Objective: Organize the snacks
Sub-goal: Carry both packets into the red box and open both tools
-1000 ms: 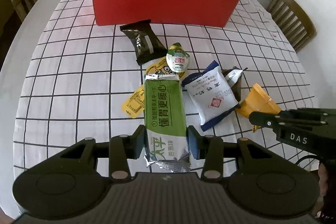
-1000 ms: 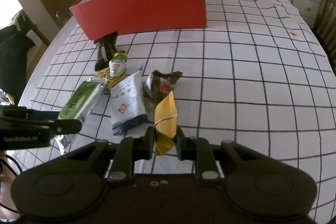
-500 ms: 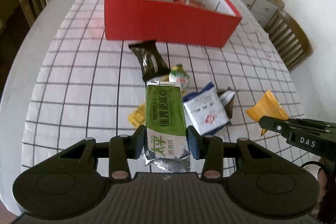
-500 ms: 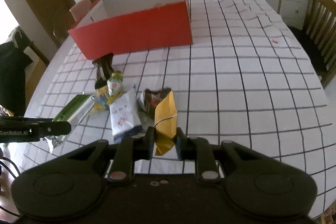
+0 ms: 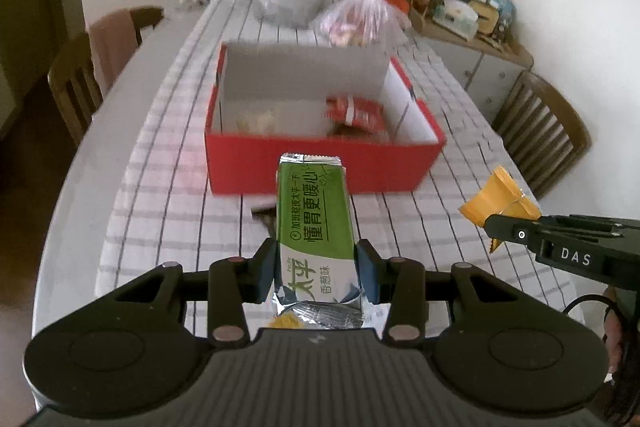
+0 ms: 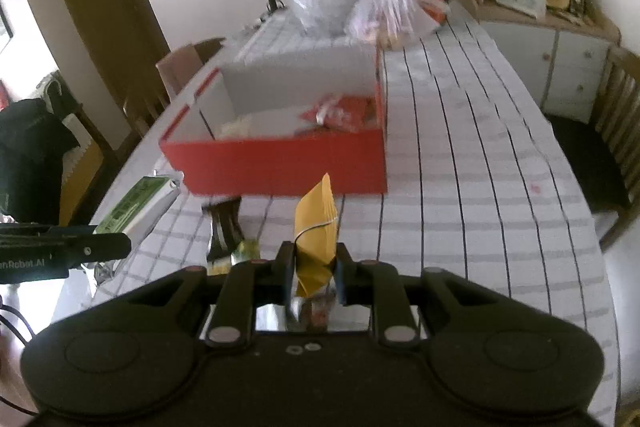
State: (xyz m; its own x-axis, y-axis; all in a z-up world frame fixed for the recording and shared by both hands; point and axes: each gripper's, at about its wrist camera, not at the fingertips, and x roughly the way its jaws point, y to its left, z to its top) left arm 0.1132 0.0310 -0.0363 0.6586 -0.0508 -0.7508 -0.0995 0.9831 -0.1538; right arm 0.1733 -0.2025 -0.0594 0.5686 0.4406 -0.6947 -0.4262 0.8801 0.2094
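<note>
Left tongs (image 5: 316,273) clamped on green snack pkt (image 5: 314,211); right tongs (image 6: 311,277) on yellow pkt (image 6: 316,227) (both aloft).

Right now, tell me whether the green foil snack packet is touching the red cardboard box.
Apart. The right wrist view shows the green foil snack packet held in the air left of the red cardboard box, with tablecloth visible between them.

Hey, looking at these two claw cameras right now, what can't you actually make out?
- Contents of the red box: motion blur in both views; only a red packet is recognisable.
- Dark packet label: blurred in the right view, mostly hidden behind the green packet in the left.
- Yellow packet print: no label visible in either view.
- Remaining snacks: hidden under the claw bodies.
</note>
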